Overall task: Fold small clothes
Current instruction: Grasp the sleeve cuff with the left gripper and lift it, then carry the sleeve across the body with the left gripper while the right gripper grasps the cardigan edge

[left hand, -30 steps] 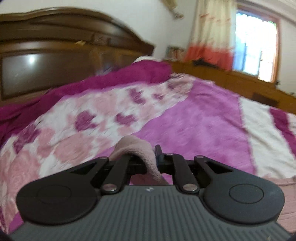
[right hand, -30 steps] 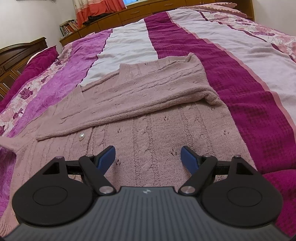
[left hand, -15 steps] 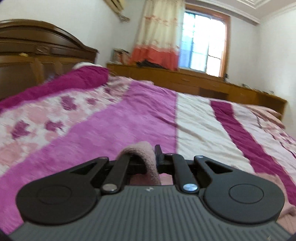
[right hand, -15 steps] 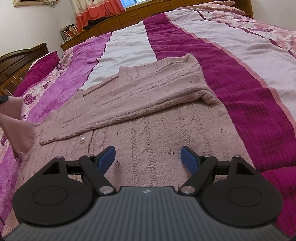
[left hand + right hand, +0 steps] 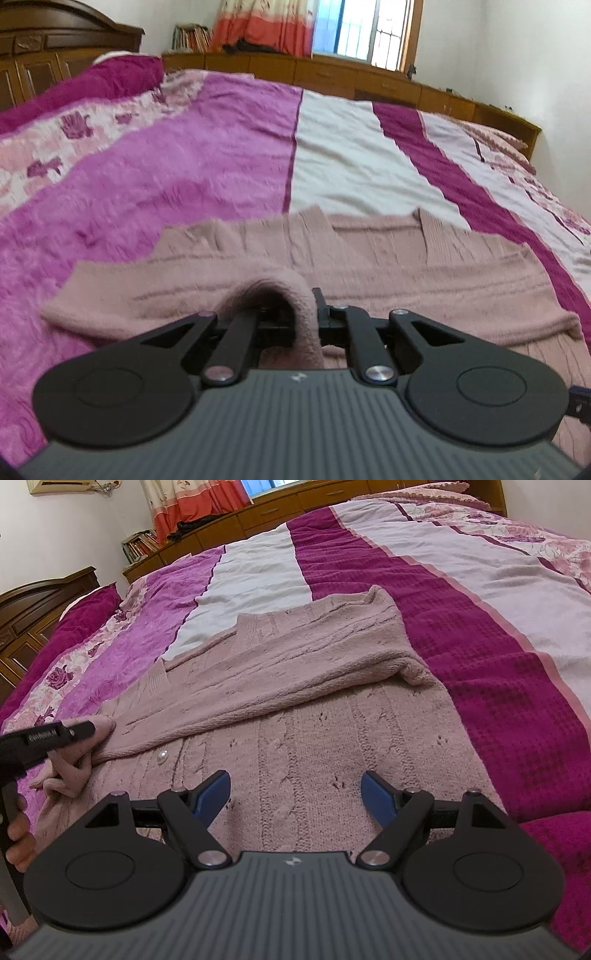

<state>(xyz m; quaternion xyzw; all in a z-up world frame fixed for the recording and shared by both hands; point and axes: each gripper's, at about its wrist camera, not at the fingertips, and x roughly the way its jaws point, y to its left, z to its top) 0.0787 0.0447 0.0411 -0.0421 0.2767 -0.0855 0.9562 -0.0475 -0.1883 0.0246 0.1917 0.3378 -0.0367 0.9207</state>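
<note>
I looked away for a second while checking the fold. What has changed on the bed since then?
The left gripper, still shut on the pink sleeve, carried it in over the cardigan. The right gripper stayed open and still above the cardigan; the other sleeve stayed folded across.

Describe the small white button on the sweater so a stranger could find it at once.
On the striped magenta-and-white bedspread lies a pink cable-knit sweater with one sleeve folded across its chest. Just below that sleeve's cuff end, near the left gripper, sits the pearl button, the only shiny white dot on the knit.
</note>
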